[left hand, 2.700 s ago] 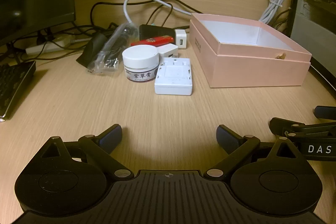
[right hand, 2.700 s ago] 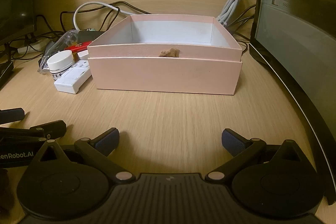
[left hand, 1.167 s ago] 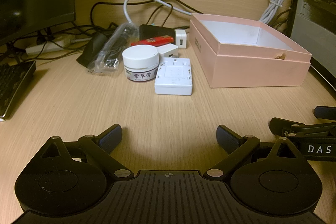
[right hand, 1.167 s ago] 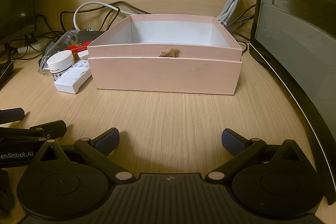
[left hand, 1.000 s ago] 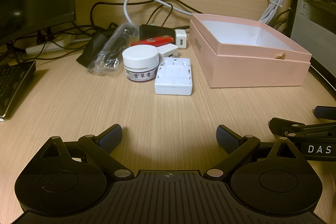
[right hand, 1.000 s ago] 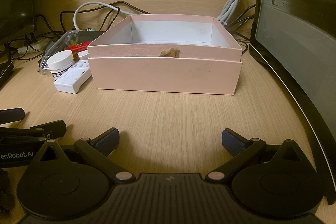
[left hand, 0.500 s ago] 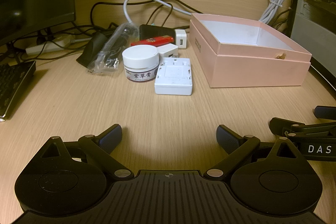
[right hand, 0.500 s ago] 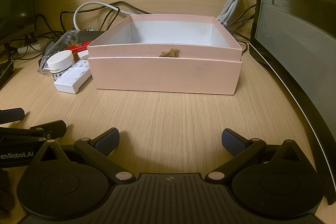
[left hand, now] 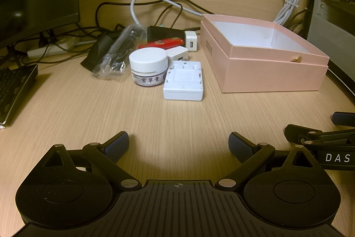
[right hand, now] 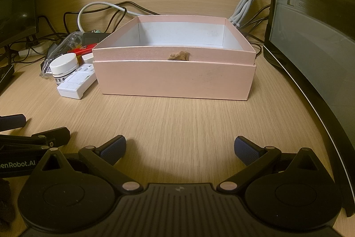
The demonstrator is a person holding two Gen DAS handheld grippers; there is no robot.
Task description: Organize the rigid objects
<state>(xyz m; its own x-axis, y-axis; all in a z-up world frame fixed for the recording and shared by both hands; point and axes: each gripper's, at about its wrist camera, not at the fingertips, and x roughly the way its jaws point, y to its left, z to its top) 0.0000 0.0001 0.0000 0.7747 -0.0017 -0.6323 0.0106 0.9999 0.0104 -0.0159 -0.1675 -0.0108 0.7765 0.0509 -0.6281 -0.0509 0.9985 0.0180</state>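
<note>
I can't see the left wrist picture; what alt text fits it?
Open black tongs hover over a wooden desk, empty. Beyond them a white-lidded jar and white charger sit left of an open pink box.

No visible change anywhere.
</note>
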